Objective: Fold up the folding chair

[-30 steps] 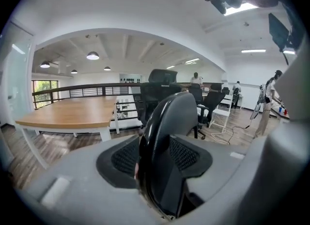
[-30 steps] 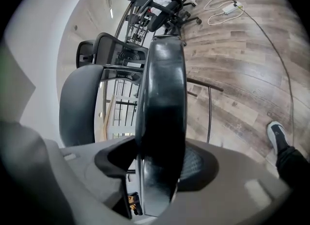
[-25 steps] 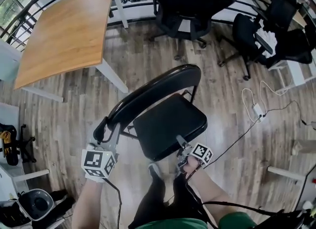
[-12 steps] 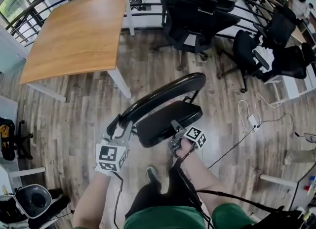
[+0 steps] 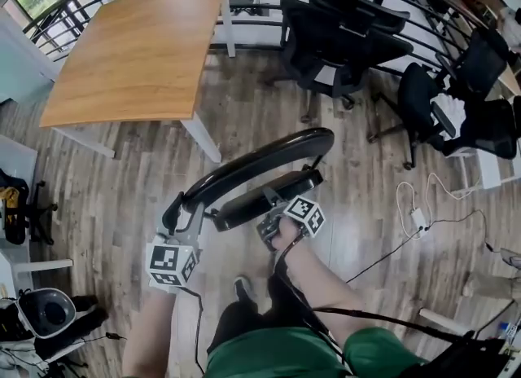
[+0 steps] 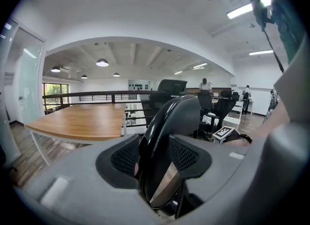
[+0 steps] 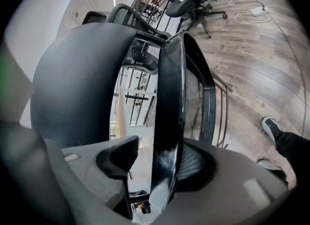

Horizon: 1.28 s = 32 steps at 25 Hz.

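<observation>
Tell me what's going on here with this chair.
A person is folding a black folding chair, one gripper in each hand. The left gripper is clamped on the backrest. The seat has its edge between the jaws of the right gripper, against one pad. The seat is tipped up near the backrest, not yet flat.

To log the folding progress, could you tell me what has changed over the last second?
The right hand-held gripper, with the front edge of the seat between its jaws, rose and swung the seat up from flat toward the backrest. The left hand-held gripper stayed clamped on the backrest.
</observation>
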### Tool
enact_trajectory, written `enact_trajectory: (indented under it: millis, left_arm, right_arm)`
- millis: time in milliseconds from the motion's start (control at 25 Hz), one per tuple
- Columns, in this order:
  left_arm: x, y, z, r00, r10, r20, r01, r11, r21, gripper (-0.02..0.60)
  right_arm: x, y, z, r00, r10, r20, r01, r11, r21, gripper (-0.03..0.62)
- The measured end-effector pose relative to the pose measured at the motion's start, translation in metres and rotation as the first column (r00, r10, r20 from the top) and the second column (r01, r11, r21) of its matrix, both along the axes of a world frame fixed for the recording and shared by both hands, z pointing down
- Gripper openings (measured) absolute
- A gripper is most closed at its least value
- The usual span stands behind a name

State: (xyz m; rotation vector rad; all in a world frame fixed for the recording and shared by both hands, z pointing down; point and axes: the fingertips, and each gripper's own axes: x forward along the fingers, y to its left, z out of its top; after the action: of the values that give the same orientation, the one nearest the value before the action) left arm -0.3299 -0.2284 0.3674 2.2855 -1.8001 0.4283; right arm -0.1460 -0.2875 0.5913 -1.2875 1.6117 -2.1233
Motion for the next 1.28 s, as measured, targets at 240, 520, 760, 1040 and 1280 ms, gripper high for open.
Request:
enact_trajectory:
  millis: [240, 520, 760, 1040, 1280]
  left_arm:
    - [-0.005, -0.004, 0.001, 0.999, -0.046, 0.002, 0.046, 0.999, 0.006, 0.187]
    - [-0.01, 0.008, 0.004, 0.992, -0.098, 0.084, 0.095, 0.995, 0.036, 0.178]
    - [-0.016, 0.031, 0.01, 0.978, -0.148, 0.147, 0.138, 0.987, 0.08, 0.166]
    - [0.007, 0.044, 0.006, 0.983, -0.081, 0.165, 0.065, 0.993, 0.099, 0.182]
    - [0.011, 0.051, 0.01, 0.978, -0.016, 0.206, 0.002, 0.998, 0.068, 0.232]
  right_arm:
    - [-0.015, -0.025, -0.005, 0.999, -0.045, -0.008, 0.045, 0.999, 0.002, 0.233]
    - [-0.041, -0.05, -0.008, 0.991, -0.126, -0.035, 0.127, 0.992, 0.019, 0.233]
    - [-0.068, -0.056, -0.008, 0.968, -0.242, -0.061, 0.246, 0.967, 0.072, 0.233]
    - [-0.069, -0.053, 0.005, 0.927, -0.359, -0.113, 0.368, 0.927, 0.078, 0.073]
    - [-0.077, -0.038, 0.007, 0.913, -0.402, -0.06, 0.407, 0.908, 0.104, 0.058]
